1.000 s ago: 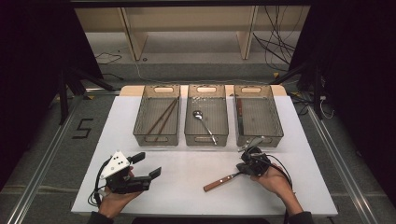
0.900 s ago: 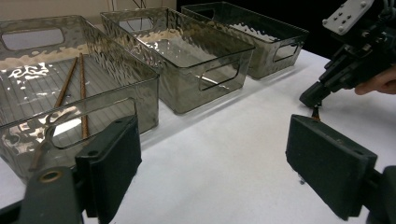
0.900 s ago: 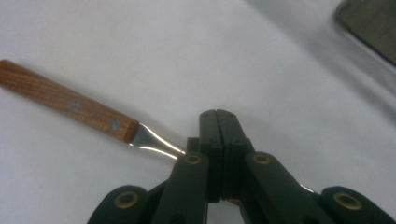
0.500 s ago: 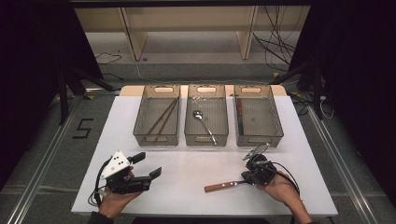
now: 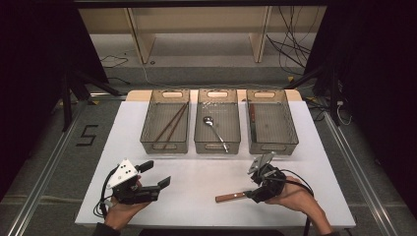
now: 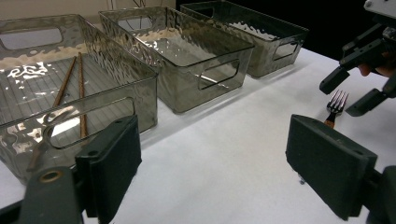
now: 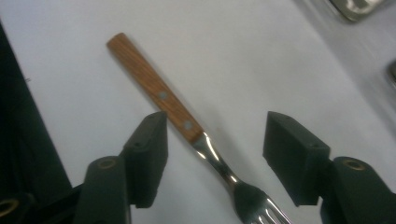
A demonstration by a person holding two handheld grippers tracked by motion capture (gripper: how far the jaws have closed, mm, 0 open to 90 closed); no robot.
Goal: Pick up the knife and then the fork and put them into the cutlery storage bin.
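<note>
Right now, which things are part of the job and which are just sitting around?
In the job:
- fork, lying on the table between the open jaws
- right gripper, over the fork
- three bins: left bin, middle bin, right bin

Lying about:
- left gripper, open, empty
- chopsticks
- spoon

A white counter [image 5: 305, 147] stands on grey floor [image 5: 44, 162] marked with a black "5" [image 5: 86, 134]. Beyond its far edge stands a pale wooden shelf unit [image 5: 201, 24], with loose cables [image 5: 290, 44] nearby and dark curtains [image 5: 29, 64] on both sides.
</note>
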